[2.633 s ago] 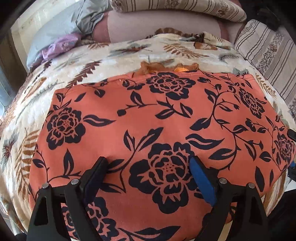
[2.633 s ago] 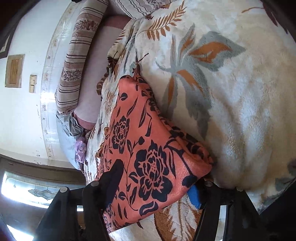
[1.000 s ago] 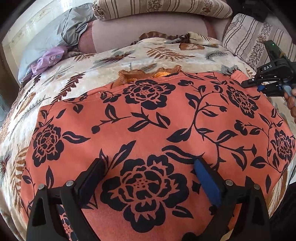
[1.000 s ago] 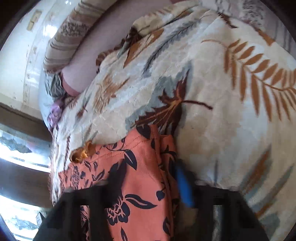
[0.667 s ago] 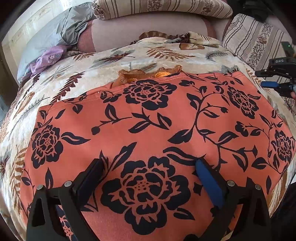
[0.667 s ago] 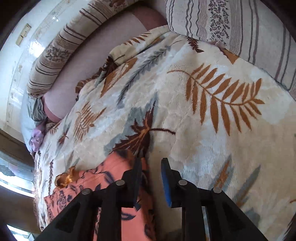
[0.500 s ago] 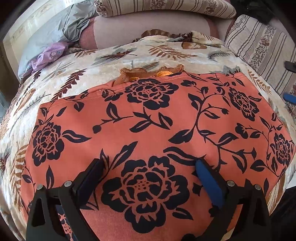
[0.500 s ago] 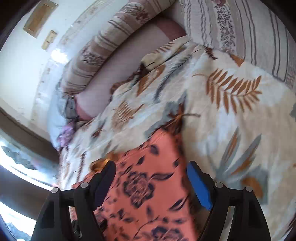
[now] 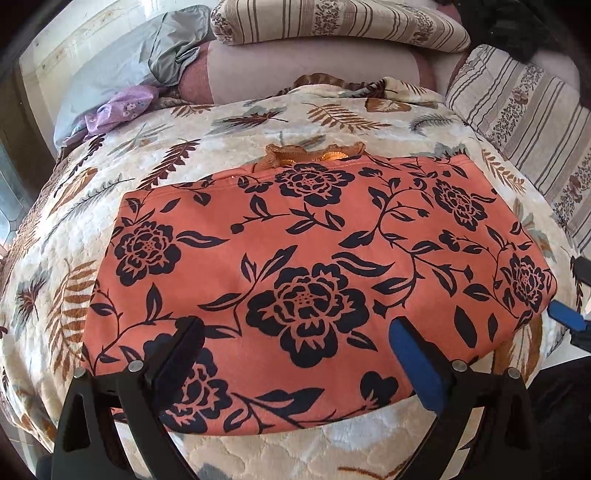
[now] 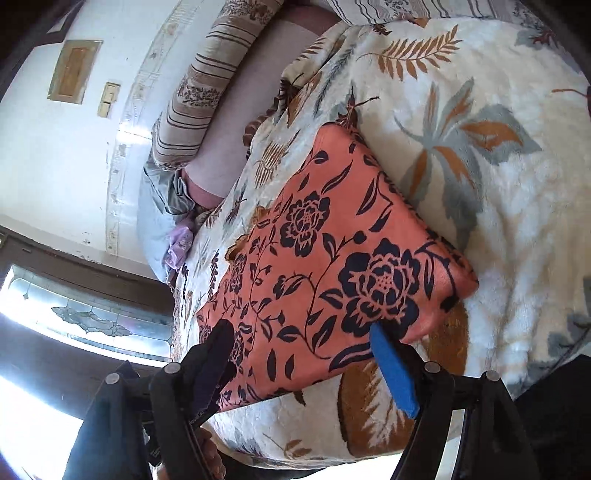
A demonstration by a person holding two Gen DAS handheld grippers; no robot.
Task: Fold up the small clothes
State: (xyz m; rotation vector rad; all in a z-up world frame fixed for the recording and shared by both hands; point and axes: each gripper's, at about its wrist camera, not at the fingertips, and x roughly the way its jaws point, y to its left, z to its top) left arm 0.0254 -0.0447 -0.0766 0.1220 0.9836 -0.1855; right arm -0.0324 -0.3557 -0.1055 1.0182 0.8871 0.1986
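A grey pillow [image 9: 129, 59] and striped cushions [image 9: 332, 22] (against a white wall [image 10: 44, 155]) edge the leaf-print blanket [image 9: 229, 147], where the folded orange floral garment [image 9: 314, 240] lies flat; left gripper [image 9: 295, 354] and right gripper [image 10: 303, 354], jaws spread, hold nothing.

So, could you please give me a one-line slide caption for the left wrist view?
Left gripper, jaws open, over a folded orange floral garment on a leaf-patterned blanket.
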